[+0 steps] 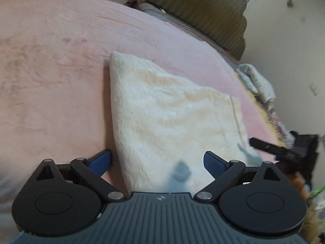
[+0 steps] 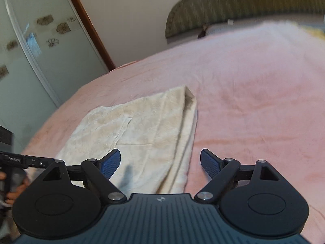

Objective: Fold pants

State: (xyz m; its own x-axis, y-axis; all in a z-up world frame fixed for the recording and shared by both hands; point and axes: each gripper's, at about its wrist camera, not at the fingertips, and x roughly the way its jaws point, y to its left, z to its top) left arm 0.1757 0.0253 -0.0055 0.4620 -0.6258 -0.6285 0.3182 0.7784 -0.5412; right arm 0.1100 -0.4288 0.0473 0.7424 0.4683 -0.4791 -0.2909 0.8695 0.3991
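The fluffy cream pants (image 1: 172, 118) lie on the pink blanket (image 1: 50, 71), already folded into a neat flat stack. In the left view the stack sits in the middle and runs down to 6 o'clock. The fold looks done, or nearly so; maybe one more fold or a pat is left. The left claw (image 1: 158, 161) is spread wide and holds nothing. The right claw (image 2: 160, 161) is spread wide too, with the stack's edge below it, not pinched.

Left gripper (image 1: 158, 160) jaws spread wide and empty, right gripper (image 2: 160, 160) likewise, both angled downward
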